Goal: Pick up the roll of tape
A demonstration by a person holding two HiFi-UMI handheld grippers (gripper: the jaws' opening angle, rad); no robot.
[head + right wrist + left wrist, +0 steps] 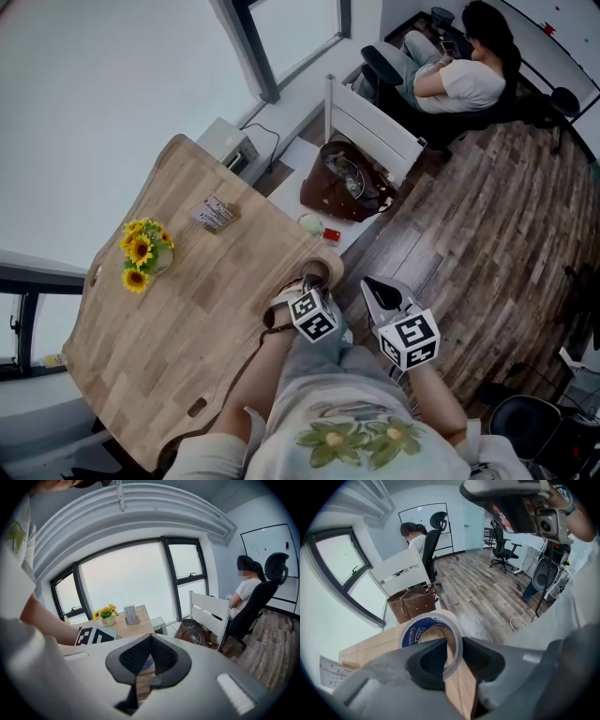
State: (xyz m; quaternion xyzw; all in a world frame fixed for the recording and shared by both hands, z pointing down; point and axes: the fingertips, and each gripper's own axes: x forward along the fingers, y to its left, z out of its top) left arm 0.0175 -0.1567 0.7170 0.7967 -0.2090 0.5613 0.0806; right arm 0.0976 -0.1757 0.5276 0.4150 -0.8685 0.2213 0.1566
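The roll of tape (319,271), pale with a blue-printed core, lies at the near corner of the wooden table (187,309). My left gripper (310,284) points steeply down onto it. In the left gripper view one pad sits inside the hole of the roll of tape (423,629) and the other outside, and my left gripper (456,645) is shut on the roll's wall. My right gripper (379,293) hovers just off the table's corner, beside the left one. In its own view the right gripper (149,639) is shut with nothing held.
A small vase of sunflowers (145,253) and a card stand (215,214) sit on the far side of the table. Past the table's corner on the floor are a brown bag (347,183) and a white bench (370,127). A person (459,75) sits on an office chair further back.
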